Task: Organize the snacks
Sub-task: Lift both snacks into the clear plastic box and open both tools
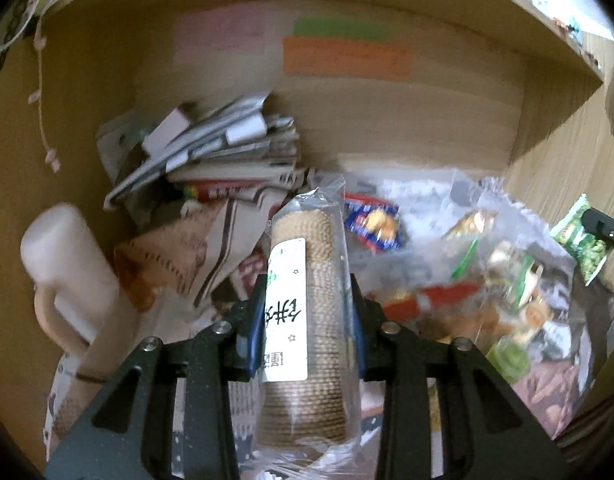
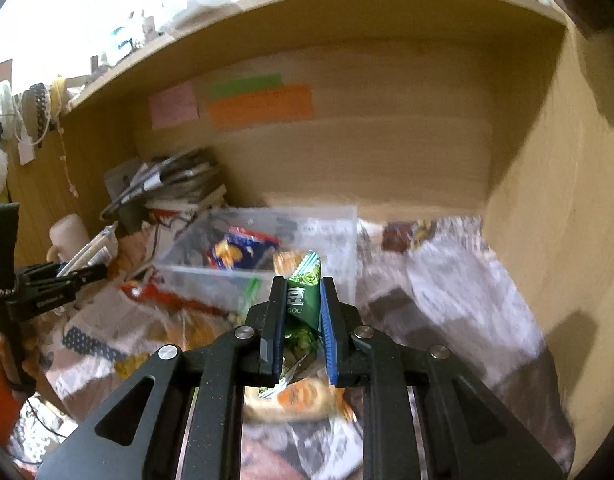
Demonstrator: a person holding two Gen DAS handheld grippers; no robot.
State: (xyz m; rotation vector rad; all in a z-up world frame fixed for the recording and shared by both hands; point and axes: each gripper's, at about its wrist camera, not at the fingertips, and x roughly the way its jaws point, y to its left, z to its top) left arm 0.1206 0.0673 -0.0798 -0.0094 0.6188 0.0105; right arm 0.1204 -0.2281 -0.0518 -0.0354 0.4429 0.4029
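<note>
My left gripper (image 1: 307, 280) is shut on a roll of round brown biscuits (image 1: 319, 320) in clear wrap with a white label. The roll stands upright between the blue pads, lifted over the cluttered shelf floor. My right gripper (image 2: 302, 284) is shut on a small green snack packet (image 2: 307, 304), which sticks up between its fingers. In the left wrist view the green packet (image 1: 583, 240) shows at the far right edge, in the right gripper's tip (image 1: 603, 228). The left gripper (image 2: 67, 276) appears at the left of the right wrist view.
A clear plastic box (image 2: 331, 220) holds a blue snack packet (image 2: 235, 252). Loose snacks in clear bags (image 1: 487, 272) lie below. A stack of papers (image 1: 211, 148) and a cream mug (image 1: 63, 264) fill the left. Sticky notes (image 1: 347, 56) mark the back wall; a wooden side wall (image 2: 547, 220) closes the right.
</note>
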